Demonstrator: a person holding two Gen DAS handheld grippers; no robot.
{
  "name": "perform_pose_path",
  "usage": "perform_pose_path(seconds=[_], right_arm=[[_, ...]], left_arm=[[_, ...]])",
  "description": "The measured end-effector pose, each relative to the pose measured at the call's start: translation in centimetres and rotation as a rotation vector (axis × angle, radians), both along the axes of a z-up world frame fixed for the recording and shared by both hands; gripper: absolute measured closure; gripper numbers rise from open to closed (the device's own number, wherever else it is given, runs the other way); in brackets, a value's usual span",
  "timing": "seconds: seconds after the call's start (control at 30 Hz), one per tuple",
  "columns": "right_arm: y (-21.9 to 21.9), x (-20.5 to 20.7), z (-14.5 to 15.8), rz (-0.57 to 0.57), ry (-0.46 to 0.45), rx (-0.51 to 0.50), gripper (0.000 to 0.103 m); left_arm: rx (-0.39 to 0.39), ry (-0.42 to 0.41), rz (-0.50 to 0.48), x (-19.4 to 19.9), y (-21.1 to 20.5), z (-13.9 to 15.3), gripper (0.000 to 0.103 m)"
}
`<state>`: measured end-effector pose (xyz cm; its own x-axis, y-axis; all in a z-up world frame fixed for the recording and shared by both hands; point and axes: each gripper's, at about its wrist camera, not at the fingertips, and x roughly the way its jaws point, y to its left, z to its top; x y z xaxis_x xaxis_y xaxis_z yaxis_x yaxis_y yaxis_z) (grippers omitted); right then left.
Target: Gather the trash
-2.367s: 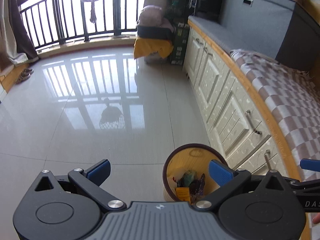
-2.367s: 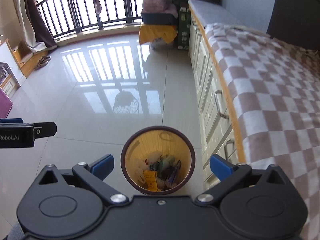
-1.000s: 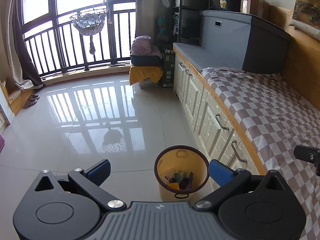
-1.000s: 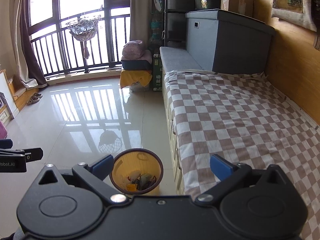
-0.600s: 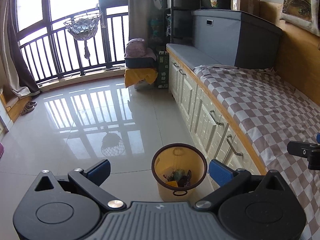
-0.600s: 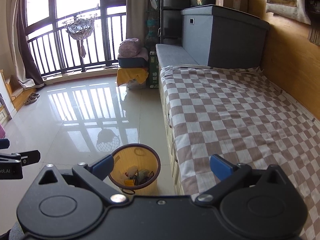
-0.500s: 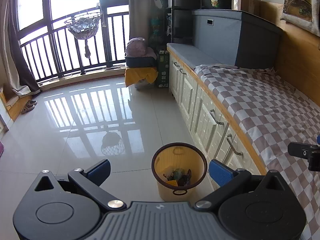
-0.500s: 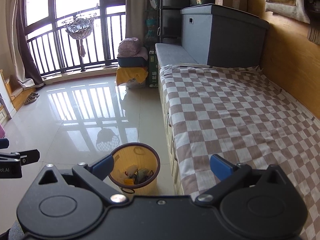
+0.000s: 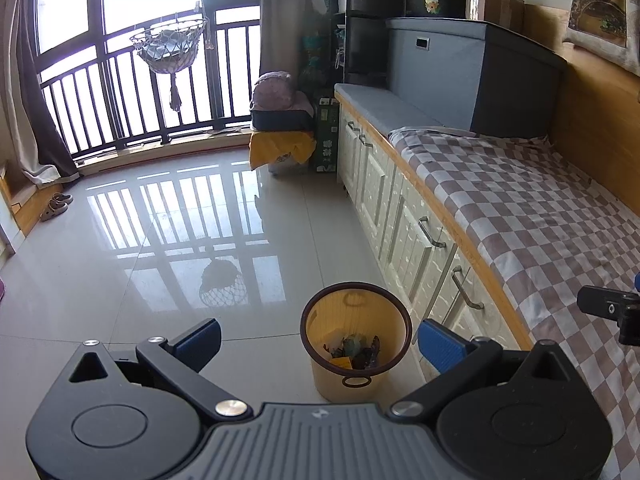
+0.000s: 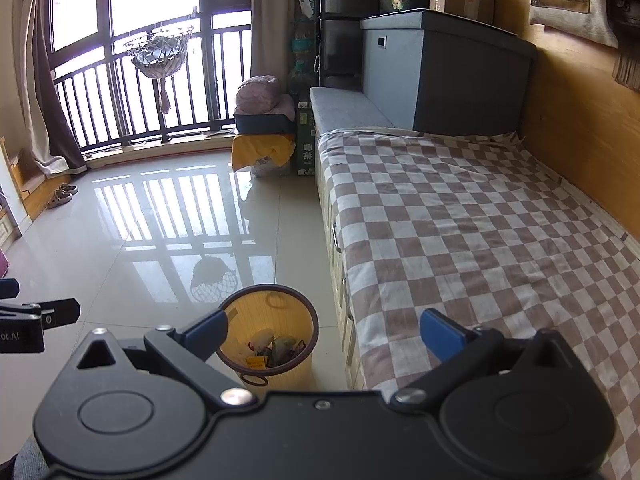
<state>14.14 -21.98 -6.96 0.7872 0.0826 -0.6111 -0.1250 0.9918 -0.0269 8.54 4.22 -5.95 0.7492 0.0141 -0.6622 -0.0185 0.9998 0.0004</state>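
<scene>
Hovering level above trash bin (image 9: 356,354), left tool (image 9: 318,342) released, right tool (image 10: 324,330) released

We're looking across a glossy tiled floor (image 9: 168,240) mirroring the railed window (image 9: 132,76), daylight pouring in. On the right we have a bed in a checkered cover (image 10: 460,224) over cream drawers (image 9: 412,236), against a wood-panelled wall (image 10: 580,120). A netted hanging basket (image 9: 170,50) dangles at the glass.
</scene>
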Motion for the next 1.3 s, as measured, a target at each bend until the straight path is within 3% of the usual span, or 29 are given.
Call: perform_pose_path(seconds=[1.3], right_arm=[[-0.02, -0.15, 0.48, -0.003, -0.010, -0.007, 0.000]], left_arm=[[-0.003, -0.009, -0.001, -0.03, -0.37, 0.07, 0.000]])
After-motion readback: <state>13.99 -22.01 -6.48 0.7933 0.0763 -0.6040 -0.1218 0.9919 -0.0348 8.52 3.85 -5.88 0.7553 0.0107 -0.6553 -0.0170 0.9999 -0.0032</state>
